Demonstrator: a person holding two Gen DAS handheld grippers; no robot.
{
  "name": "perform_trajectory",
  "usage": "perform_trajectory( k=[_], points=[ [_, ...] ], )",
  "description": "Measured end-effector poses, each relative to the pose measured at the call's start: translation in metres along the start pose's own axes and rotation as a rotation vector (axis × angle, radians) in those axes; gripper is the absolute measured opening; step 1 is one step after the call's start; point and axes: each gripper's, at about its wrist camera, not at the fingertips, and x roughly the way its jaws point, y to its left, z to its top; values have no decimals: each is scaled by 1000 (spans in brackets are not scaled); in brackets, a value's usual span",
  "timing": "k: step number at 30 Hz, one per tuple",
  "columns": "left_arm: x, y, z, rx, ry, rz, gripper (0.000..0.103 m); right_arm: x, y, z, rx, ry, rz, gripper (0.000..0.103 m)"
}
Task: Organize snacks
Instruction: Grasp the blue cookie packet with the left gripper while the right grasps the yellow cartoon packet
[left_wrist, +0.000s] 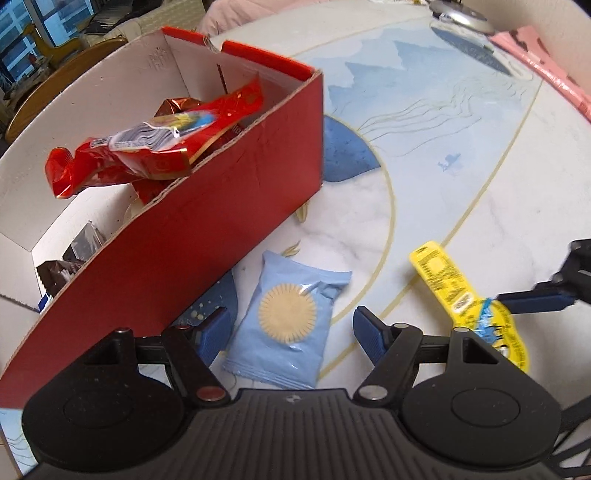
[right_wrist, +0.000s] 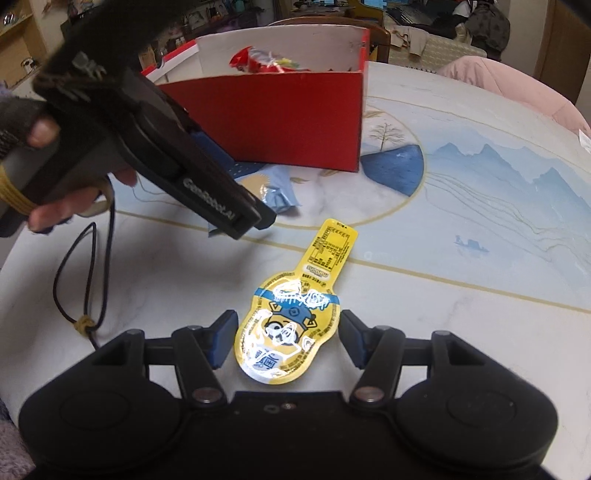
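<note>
so far several red-wrapped snacks (left_wrist: 122, 155) sit in the red box (left_wrist: 207, 236), while the left gripper (left_wrist: 290, 334) gapes around the blue packet (left_wrist: 286, 319) and the right gripper (right_wrist: 288, 338) gapes around the yellow packet (right_wrist: 291, 314), both unboxed on the table (right_wrist: 461, 314).

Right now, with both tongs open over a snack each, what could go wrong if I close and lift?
The yellow packet lies flat and glossy on the table, so the right tongs may skid off its edges.

The left tongs straddle the blue packet close beside the red box; one finger could nudge the box wall.
</note>
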Motion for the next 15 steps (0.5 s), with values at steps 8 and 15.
perform_trajectory(
  k=[8,15],
  points=[
    [11,10,1,-58,25,-17,69,-5,-1,-2,16,-6,4,58],
    [4,4,-4,-92,-1,-11,47,-1,-1,-5,29,-3,-10,58]
  ],
)
